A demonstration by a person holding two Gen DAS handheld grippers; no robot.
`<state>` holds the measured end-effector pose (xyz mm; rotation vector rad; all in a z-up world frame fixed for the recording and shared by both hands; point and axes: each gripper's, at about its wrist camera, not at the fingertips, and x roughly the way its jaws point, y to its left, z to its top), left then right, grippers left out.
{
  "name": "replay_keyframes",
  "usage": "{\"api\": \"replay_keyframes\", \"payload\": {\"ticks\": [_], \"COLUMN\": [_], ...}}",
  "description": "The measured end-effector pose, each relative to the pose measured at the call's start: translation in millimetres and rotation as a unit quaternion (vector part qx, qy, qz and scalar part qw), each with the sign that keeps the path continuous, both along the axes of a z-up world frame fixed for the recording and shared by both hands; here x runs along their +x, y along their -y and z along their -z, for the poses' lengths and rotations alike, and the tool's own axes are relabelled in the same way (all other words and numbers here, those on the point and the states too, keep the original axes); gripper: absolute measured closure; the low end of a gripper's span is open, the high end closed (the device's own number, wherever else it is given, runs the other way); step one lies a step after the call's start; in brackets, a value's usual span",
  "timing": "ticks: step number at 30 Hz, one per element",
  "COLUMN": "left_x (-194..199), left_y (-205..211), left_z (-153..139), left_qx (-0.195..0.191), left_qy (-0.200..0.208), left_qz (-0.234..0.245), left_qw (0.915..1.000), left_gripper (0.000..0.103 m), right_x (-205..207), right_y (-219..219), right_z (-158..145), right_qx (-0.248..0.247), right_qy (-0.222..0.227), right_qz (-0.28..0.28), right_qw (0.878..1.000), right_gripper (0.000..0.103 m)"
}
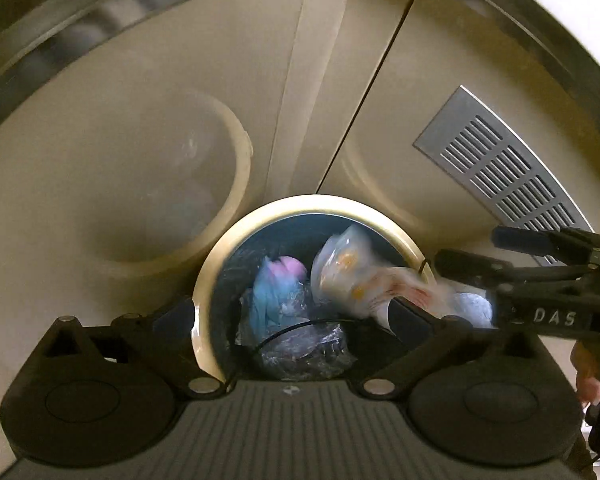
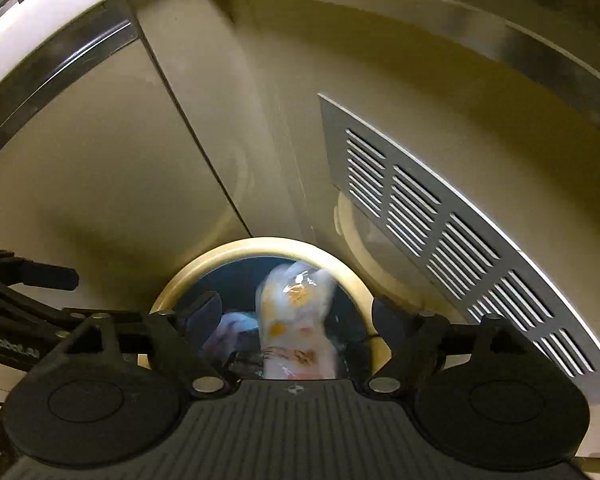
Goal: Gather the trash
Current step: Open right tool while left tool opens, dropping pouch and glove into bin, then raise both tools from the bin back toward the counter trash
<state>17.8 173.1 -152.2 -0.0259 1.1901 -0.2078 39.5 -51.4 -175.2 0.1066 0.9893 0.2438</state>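
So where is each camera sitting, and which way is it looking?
Left wrist: sits on the left gripper, looking down into the round cream-rimmed trash bin; the right gripper and some fingers show.
Right wrist: sits on the right gripper, facing the same bin; the left gripper shows.
Shared: bin, blurred clear plastic wrapper, metal vent grille.

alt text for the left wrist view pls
A round bin with a cream rim sits just ahead of the open left gripper, holding a blurred clear wrapper, blue and pink trash and crumpled plastic. The right gripper reaches in from the right, open. Behind stand beige cabinet panels and a metal vent.
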Motion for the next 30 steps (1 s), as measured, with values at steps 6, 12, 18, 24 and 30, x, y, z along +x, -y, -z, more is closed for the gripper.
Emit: {"api": "replay_keyframes", "payload": {"ticks": [6,12,18,24,30], "left_x": [-36,-100,-166,-236,-276], "left_y": [-8,-12,-21,-24,-22], "left_z": [-47,-115,-218,-330,-422], "left_qx": [-0.011,0.02,0.054,0.129,0.176], "left_qy": [0.018,0.083,0.209,0.377,0.478], "left_qz": [0.009,0.004,0.001,0.0,-0.012], "left_qw": [0.9997,0.9963,0.9764,0.9171,0.8607], "left_gripper": [0.0,0.0,0.0,0.0,0.0], "right_x": [-24,-87,-134,-167,-198], "right_y": [13,28,49,66,80], "right_z": [-35,-98,-148,-203,-269], "right_qx": [0.033,0.075,0.101,0.141,0.182], "right_qy": [0.003,0.058,0.117,0.192,0.277], "right_qz": [0.012,0.0,0.009,0.007,-0.017], "right_qw": [0.999,0.996,0.988,0.971,0.943], "right_gripper": [0.017,0.01,0.009,0.007,0.003]}}
